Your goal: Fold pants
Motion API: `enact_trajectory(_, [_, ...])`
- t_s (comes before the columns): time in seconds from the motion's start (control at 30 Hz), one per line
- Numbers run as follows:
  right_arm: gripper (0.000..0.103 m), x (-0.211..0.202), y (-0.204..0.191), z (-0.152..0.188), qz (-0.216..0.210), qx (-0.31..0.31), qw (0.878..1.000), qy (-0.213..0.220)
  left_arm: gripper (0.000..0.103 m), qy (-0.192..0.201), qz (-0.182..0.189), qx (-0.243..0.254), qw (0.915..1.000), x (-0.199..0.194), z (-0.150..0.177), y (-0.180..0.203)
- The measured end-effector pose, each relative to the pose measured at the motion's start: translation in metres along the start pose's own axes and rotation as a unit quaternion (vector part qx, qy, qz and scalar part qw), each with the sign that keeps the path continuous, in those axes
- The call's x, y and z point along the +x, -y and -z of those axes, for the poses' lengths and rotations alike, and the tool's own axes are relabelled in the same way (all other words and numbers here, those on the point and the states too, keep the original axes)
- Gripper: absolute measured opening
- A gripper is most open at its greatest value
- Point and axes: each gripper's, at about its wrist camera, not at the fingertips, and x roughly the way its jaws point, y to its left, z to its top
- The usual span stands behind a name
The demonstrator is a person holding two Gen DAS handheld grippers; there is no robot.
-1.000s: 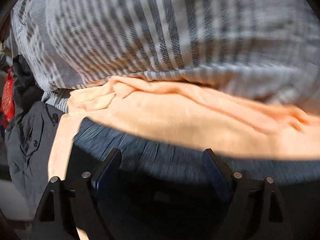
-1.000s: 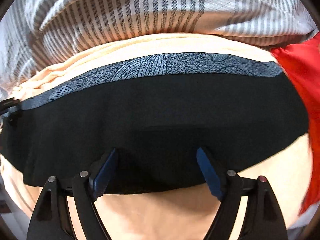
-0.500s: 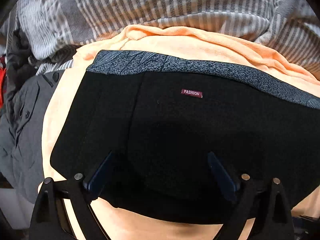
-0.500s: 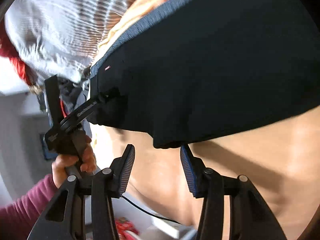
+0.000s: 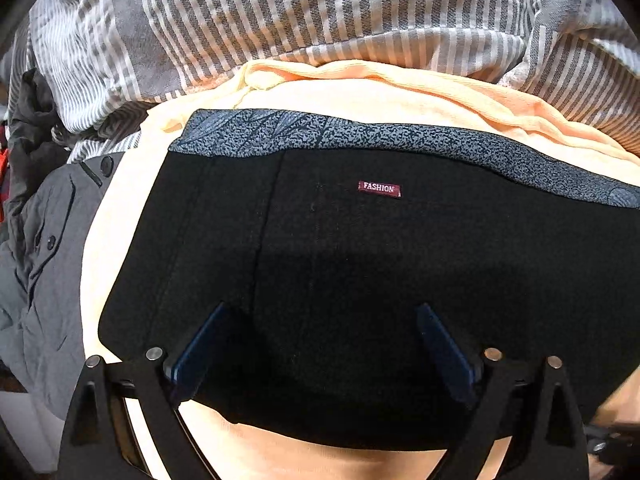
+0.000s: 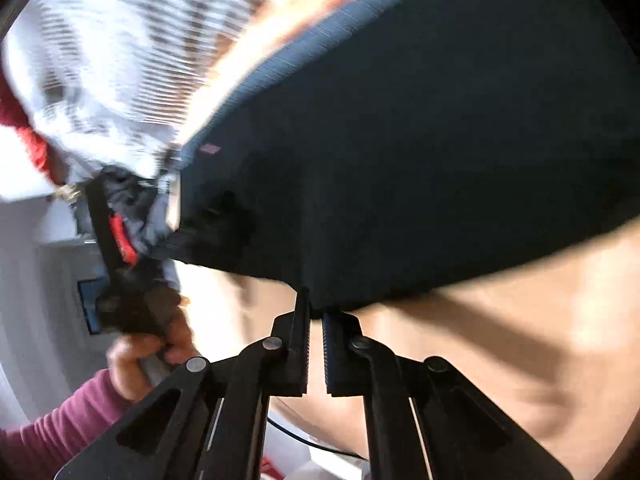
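Right gripper [image 6: 315,320] clenched on pants [image 5: 360,280] near hem edge (pinch looks thin). Left gripper [image 5: 320,344] jaws opening, nothing pinched, over pants. Pants flat on orange cloth [image 5: 360,92]. Soft, light, floppy; grab corners.

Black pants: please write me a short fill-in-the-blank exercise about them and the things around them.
1. The small red label on the black pants reads ____.
2. Beyond the patterned waistband lies a blanket with grey and white ____.
3. The right tool is ____ on the edge of the pants.

Missing words: FASHION; stripes; shut.
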Motion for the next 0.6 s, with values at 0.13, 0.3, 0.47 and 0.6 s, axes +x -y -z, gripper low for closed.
enact_trajectory(0.13, [0.005,-0.021,0.000,0.011,0.028,-0.016,0.999,-0.007,0.094,-0.018,-0.008,0.005,0.9998,-0.009,-0.001,0.007])
enact_trajectory(0.3, [0.006,-0.083,-0.005,-0.010,0.093,-0.060,0.991,0.075,0.090,-0.005,0.045,0.063,0.9970,-0.048,0.016,0.058])
enact_trajectory(0.47, [0.005,-0.094,0.008,-0.038,0.132,-0.071,0.983,0.103,0.090,-0.033,0.071,0.108,0.9911,-0.041,0.034,0.123])
enact_trajectory(0.6, [0.000,-0.095,0.036,-0.036,0.096,-0.043,0.988,0.111,0.090,-0.018,0.049,0.140,0.9888,-0.022,0.058,0.141])
